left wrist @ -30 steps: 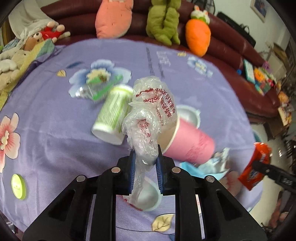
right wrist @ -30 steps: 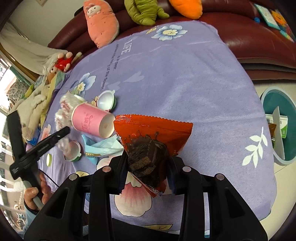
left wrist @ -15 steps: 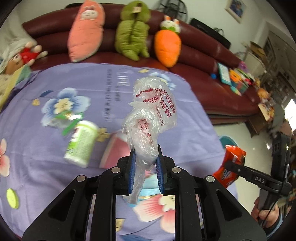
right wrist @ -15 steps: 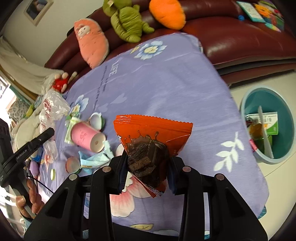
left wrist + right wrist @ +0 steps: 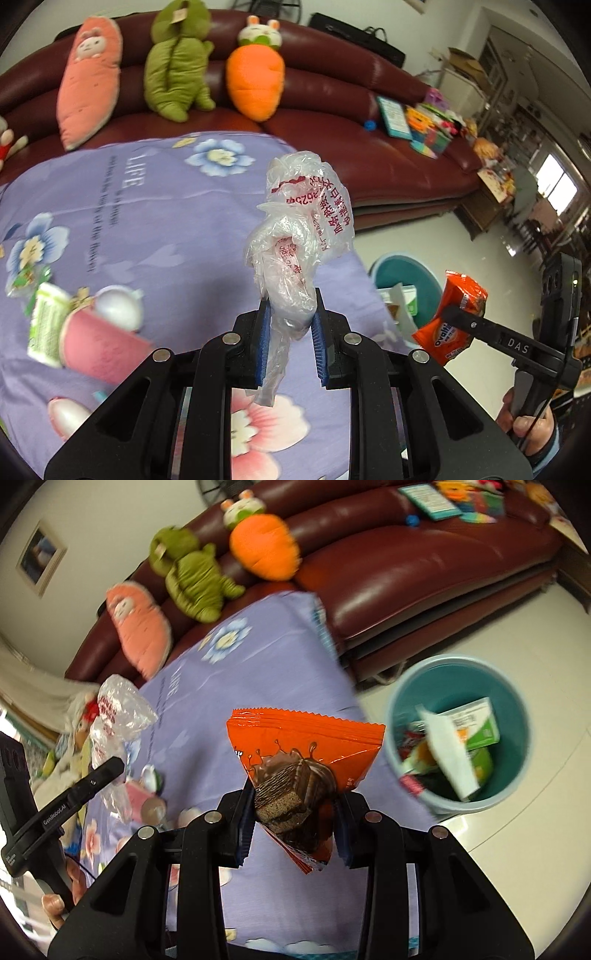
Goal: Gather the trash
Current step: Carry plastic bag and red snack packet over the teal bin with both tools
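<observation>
Your left gripper (image 5: 289, 334) clamped on crinkly clear plastic bag (image 5: 301, 229); right gripper (image 5: 293, 825) clamped on glossy orange snack wrapper (image 5: 306, 738); round teal bin (image 5: 517, 775) ahead-right.

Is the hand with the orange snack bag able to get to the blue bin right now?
Probably yes. The right gripper is shut on the orange snack bag, and the teal bin stands open-topped on the floor just past the table's edge. Nothing shows in the space between them.

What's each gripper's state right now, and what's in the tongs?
Left gripper: closed on the crumpled clear plastic bag.
Right gripper: closed on the orange snack wrapper.
</observation>
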`<state>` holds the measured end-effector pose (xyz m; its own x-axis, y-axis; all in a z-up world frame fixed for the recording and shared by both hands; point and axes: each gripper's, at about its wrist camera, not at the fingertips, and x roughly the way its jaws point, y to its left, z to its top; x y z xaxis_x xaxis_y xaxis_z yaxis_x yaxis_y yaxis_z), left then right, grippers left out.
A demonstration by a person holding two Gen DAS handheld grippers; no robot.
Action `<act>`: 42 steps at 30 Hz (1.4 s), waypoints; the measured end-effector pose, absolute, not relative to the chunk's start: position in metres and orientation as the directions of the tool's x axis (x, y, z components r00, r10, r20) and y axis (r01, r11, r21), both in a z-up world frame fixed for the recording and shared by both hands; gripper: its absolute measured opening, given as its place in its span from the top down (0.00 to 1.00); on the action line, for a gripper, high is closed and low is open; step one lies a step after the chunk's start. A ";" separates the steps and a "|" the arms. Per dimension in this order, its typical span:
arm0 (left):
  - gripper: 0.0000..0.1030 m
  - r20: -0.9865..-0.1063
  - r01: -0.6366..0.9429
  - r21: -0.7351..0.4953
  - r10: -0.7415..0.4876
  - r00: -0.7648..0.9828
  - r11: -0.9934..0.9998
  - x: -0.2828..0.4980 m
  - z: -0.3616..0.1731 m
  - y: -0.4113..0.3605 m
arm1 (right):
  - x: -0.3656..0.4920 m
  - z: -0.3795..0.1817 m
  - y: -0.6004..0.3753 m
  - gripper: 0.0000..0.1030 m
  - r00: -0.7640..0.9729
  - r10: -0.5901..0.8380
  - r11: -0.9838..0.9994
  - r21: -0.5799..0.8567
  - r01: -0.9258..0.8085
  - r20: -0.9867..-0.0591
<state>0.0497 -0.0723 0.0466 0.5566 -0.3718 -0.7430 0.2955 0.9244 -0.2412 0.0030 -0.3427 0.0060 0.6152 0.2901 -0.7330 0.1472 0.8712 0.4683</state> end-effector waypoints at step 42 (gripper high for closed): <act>0.69 -0.879 0.618 -0.218 -0.428 0.212 0.755 0.113 -0.076 -0.374 | -0.013 -0.048 -0.541 0.66 0.628 0.072 0.755 0.453 0.473 -0.775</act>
